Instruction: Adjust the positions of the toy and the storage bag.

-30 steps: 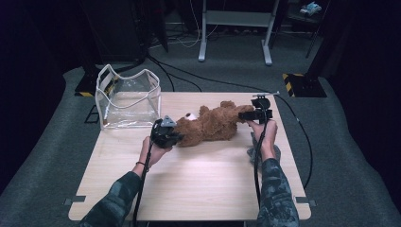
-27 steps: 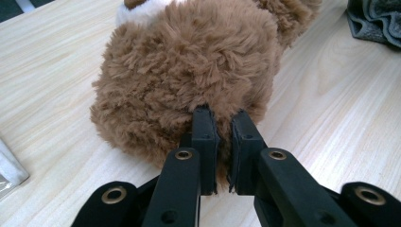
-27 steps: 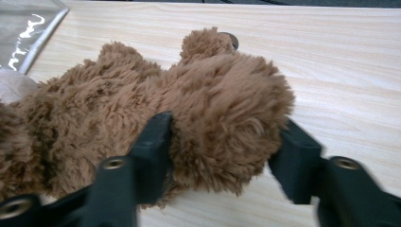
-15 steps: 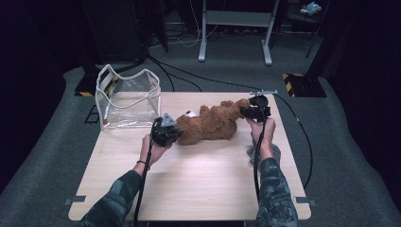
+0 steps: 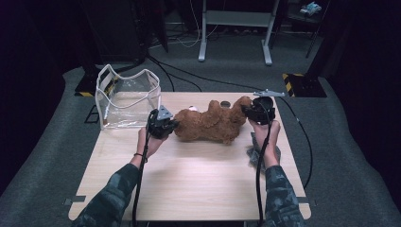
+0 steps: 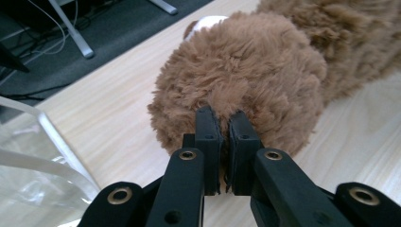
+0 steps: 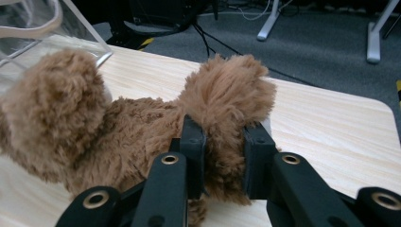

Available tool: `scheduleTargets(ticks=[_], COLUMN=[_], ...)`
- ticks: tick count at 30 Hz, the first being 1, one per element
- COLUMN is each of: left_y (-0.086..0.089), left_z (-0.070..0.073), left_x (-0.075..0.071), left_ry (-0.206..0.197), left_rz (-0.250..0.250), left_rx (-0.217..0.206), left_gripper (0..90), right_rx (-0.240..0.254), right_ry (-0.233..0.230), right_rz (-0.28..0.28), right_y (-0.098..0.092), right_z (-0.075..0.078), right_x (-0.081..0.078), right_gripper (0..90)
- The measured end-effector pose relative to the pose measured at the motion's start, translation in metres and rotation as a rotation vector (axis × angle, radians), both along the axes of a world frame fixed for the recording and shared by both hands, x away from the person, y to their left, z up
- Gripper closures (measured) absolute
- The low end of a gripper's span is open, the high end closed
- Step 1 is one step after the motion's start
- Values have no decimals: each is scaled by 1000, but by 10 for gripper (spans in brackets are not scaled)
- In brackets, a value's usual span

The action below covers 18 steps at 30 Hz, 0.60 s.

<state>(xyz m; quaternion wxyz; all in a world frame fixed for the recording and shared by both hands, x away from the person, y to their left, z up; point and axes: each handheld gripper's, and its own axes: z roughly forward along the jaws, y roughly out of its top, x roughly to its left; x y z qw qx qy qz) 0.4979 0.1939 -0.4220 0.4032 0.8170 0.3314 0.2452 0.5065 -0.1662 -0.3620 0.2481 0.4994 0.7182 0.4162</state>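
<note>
A brown plush teddy bear [image 5: 208,124] lies on its side across the middle of the wooden table [image 5: 189,184]. My left gripper [image 5: 171,126] is at the bear's left end. In the left gripper view the gripper [image 6: 223,116] is shut, pinching a tuft of fur on a round fluffy part of the bear [image 6: 246,66]. My right gripper [image 5: 247,109] is at the bear's right end. Its jaws have just been closing, and the gripper [image 7: 222,127] now clamps a furry limb [image 7: 227,90] between its pads.
A clear plastic bag [image 5: 126,97] with white handles stands open at the table's back left, close to the left gripper. A small grey object [image 5: 253,153] lies under the right forearm. Cables and metal stand legs [image 5: 235,28] are on the floor behind the table.
The right jaws have closed on the bear's limb, and that hand has shifted slightly left and up. The left gripper keeps its grip and has risen a little.
</note>
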Motion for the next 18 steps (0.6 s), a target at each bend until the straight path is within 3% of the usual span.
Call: scheduleTargets(ticks=[5, 10, 15, 18], left_y=[2, 5, 7, 7], left_z=[8, 8, 2, -9], left_x=[5, 13, 20, 23], left_ry=[-20, -1, 19, 48], left_rz=[-2, 0, 11, 19], left_rx=[24, 42, 74, 90], left_gripper=[853, 853, 851, 845], right_rx=[3, -7, -6, -4], right_ry=[-17, -20, 1, 44], right_rz=[4, 26, 43, 52], right_y=[2, 7, 15, 19], right_z=[5, 4, -2, -17], right_x=[-19, -37, -55, -59], right_gripper=[747, 746, 744, 742])
